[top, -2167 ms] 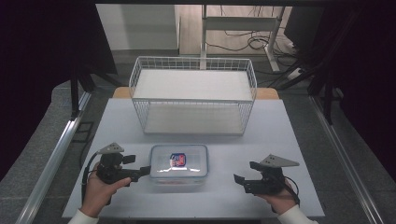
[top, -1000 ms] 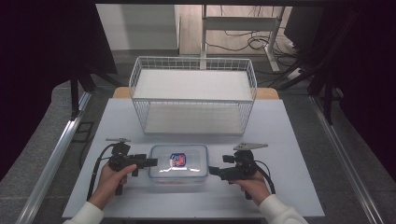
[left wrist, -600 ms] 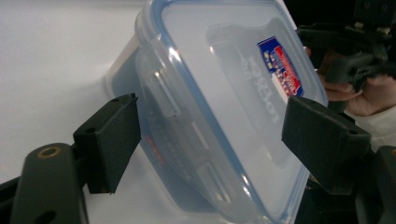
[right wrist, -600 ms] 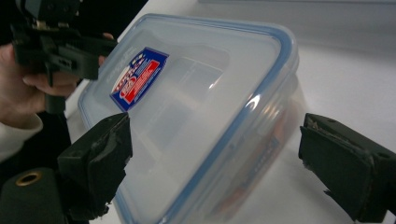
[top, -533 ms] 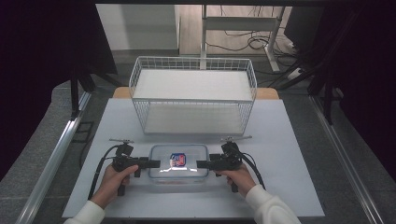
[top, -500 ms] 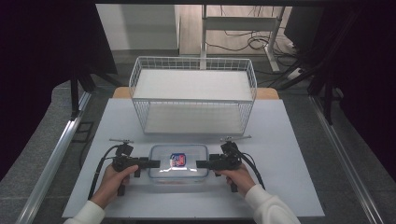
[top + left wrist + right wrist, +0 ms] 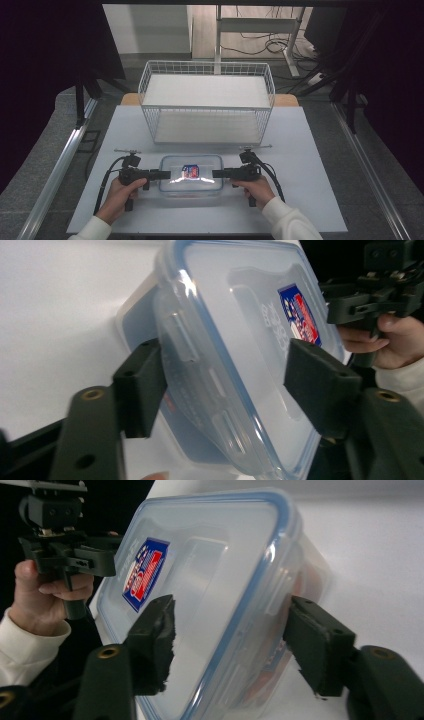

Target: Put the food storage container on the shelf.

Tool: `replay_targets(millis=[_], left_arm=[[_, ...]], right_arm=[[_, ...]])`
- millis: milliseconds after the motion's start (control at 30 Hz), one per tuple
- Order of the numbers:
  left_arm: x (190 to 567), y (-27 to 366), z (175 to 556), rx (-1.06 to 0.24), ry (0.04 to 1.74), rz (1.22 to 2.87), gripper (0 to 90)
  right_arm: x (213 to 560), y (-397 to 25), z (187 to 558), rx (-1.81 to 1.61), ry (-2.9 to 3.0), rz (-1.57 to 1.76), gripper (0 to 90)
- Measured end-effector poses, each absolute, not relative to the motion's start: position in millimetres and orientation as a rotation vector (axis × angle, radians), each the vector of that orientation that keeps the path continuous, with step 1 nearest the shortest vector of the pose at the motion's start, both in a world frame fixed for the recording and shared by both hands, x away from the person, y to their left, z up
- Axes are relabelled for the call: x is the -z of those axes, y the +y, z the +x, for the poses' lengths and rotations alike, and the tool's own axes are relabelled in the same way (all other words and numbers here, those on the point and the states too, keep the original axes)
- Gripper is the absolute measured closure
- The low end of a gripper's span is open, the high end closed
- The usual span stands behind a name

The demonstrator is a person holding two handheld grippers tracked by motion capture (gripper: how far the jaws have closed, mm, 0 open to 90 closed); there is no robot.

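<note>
A clear plastic container (image 7: 191,174) with a blue-rimmed lid and a red and blue label lies on the white table (image 7: 300,150) near the front edge. My left gripper (image 7: 165,174) is at its left end and stands open. In the left gripper view the container's end (image 7: 215,365) sits between the spread jaws of the left gripper (image 7: 230,385). My right gripper (image 7: 217,173) is at the container's right end, also open. In the right gripper view the lid's corner (image 7: 240,580) lies between the jaws of the right gripper (image 7: 235,645).
A white wire basket (image 7: 207,102) stands behind the container at the middle of the table, its inside bare. Black cables trail from both grippers toward the front edge. Metal rails run along both sides of the table.
Both grippers have moved inward to the container's ends, the right one travelling farthest from the table's right side. The container has stayed in place.
</note>
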State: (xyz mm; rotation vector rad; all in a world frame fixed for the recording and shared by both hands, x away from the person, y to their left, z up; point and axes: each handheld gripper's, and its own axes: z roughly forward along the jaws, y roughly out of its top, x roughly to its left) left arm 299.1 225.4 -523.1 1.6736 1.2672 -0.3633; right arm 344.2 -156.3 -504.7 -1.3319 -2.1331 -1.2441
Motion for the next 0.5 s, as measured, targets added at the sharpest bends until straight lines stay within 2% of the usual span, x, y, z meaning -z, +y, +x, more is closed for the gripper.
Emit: replay_targets(millis=[267, 500], left_arm=[[516, 227, 288, 0.333, 1.253, 1.666, 42.5], [509, 225, 278, 0.295, 1.252, 1.676, 44.8]], right_arm=[[498, -160, 335, 1.272, -2.087, -1.377, 47.3], [492, -161, 324, 1.295, -2.102, -1.388, 49.5]])
